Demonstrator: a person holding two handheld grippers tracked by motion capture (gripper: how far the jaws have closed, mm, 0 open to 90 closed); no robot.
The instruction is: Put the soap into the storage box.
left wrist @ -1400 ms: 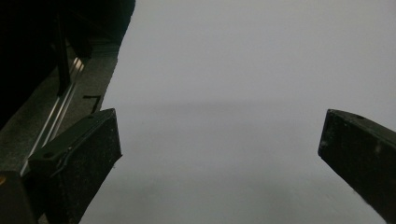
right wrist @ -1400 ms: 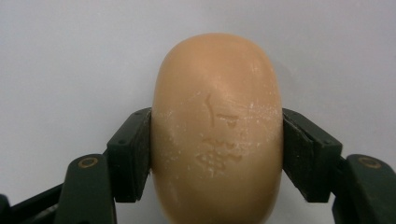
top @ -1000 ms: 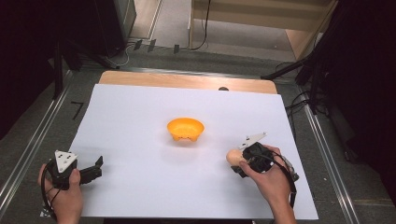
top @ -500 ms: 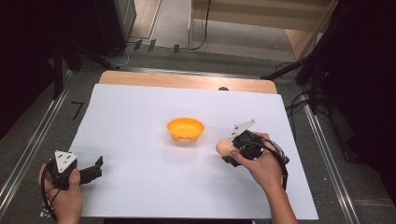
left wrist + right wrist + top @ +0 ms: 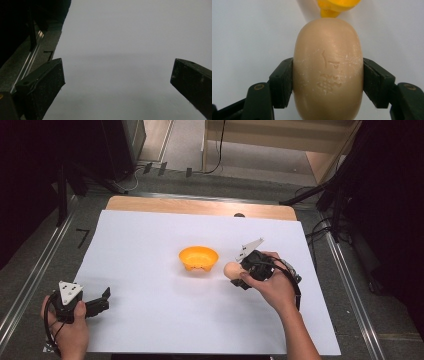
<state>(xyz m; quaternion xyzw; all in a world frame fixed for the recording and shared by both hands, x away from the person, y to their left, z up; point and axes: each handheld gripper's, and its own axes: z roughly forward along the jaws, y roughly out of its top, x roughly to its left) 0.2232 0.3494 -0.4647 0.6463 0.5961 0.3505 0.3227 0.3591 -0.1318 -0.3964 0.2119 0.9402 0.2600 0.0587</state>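
On the right half of the white sheet (image 5: pixel 150 270) that covers the table, a tan oval bar of soap (image 5: pixel 231 270) is held clear of the surface by the right gripper (image 5: pixel 239 275), just beside the orange bowl (image 5: pixel 199 257) and on its right as seen from above. In the right gripper view the soap (image 5: pixel 328 70) is seen clamped across its width, with one black pad (image 5: pixel 283 82) pressed flat against each long side and a faint stamped mark facing the camera. The bar is pointed toward the bowl (image 5: pixel 338 6), whose yellow-orange rim is seen just past the far end of the soap. The two are not shown touching.

The bowl is set upright near the middle of the sheet, and nothing can be made out inside it.

At the near left corner of the sheet the left gripper (image 5: pixel 102 301) is held low in the left hand (image 5: pixel 67 330), well apart from the bowl and the soap. Its jaws are spread wide in the left gripper view, and nothing but bare white sheet (image 5: pixel 120 50) is found between them. A strip of the table's metal edge rail (image 5: pixel 30 65) is seen beside the left jaw.
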